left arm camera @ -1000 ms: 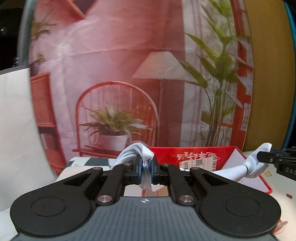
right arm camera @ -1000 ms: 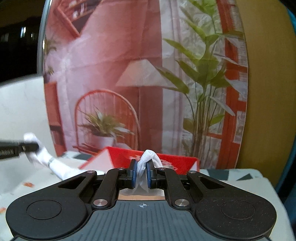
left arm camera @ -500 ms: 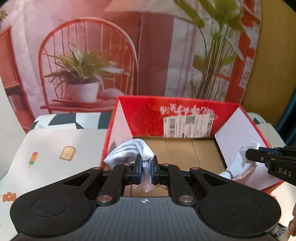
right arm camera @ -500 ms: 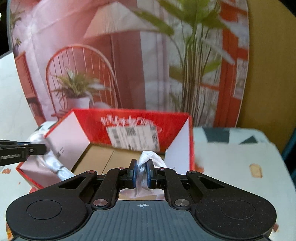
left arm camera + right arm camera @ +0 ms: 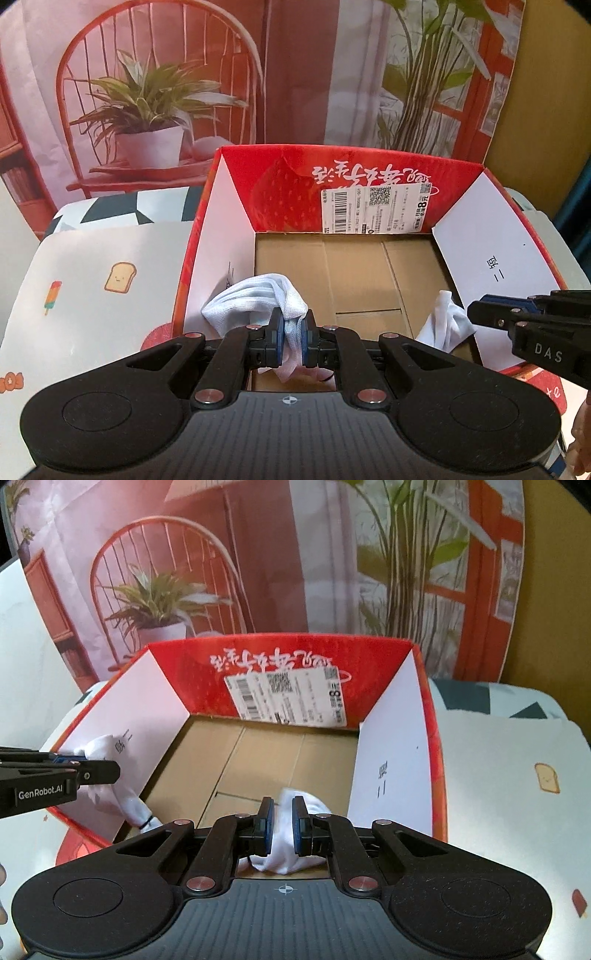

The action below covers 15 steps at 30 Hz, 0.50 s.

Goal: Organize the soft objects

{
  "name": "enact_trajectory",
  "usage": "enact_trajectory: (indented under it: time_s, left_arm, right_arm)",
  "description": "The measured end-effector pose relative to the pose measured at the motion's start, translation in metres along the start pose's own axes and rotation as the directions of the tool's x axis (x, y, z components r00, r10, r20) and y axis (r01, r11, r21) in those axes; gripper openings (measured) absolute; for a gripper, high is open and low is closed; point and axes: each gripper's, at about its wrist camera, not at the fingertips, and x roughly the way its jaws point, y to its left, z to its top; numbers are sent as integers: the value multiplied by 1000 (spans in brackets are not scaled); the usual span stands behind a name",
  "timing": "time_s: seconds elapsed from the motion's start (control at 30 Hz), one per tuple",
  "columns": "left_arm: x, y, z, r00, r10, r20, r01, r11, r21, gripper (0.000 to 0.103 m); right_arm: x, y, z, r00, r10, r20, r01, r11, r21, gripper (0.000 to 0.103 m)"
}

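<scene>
At the left gripper (image 5: 291,341): jaws pressed together on a fold of white cloth (image 5: 255,299), bunched above the pads and hanging a little below them, low inside the red box (image 5: 273,177) near its left wall. At the right gripper (image 5: 282,825): same state, pinching a wad of white cloth near the right wall. Cannot tell whether one long piece held at both ends or two separate pieces, since the stretch between is hidden behind the gripper bodies.

Likely step: letting go so the cloth lands on the brown cardboard floor (image 5: 354,266).

Risks from here:
- Snagging on the blue pads at release, with soft knit dragged back out as the hand lifts.
- Draping over a side wall instead of dropping inside, given how close each bundle hangs to its white flap (image 5: 491,258).
- If a single piece, pulling across the box or over the edge when one side opens first.
- Knocking the light box sideways with a gripper body against its near edge.

Further out: a shipping label (image 5: 373,208) on the far inner wall, a table cover (image 5: 92,266) printed with toast and an ice lolly on both sides of the box, and a backdrop (image 5: 155,92) picturing a chair and potted plant. Nothing else inside the box to block the drop.
</scene>
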Motion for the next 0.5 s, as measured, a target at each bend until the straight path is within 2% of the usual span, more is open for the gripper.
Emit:
enact_trajectory:
  time_s: [0.1,0.2,0.27,0.33,0.43,0.5]
  left_arm:
    - [-2,1,0,1000,-11,5,10,1000,5,11]
    - [-7,1,2,999,-38,28,38,999,10,21]
    - [-14,2,2,997,-56,58,55,998,10,42]
    - [-24,2,2,992,-63,108,62,998,14,53]
    - [-40,-2,0,984,-59,166,53,998,37,68]
    - [-50,-4,-2,978,-54,201,45,998,51,79]
  right_arm:
    - [2,-1,-2,1000,-10,-9,10,1000,5,10]
    - [0,-3,-2,999,-34,-5,34,999,0,15]
    - [-6,-3,-1,999,-45,25,45,999,-10,22]
    - [-14,-3,1,997,-53,61,54,998,-25,29]
    - [-28,0,0,991,-57,121,64,997,-52,52]
    - [-38,2,0,986,-52,160,63,996,-68,73]
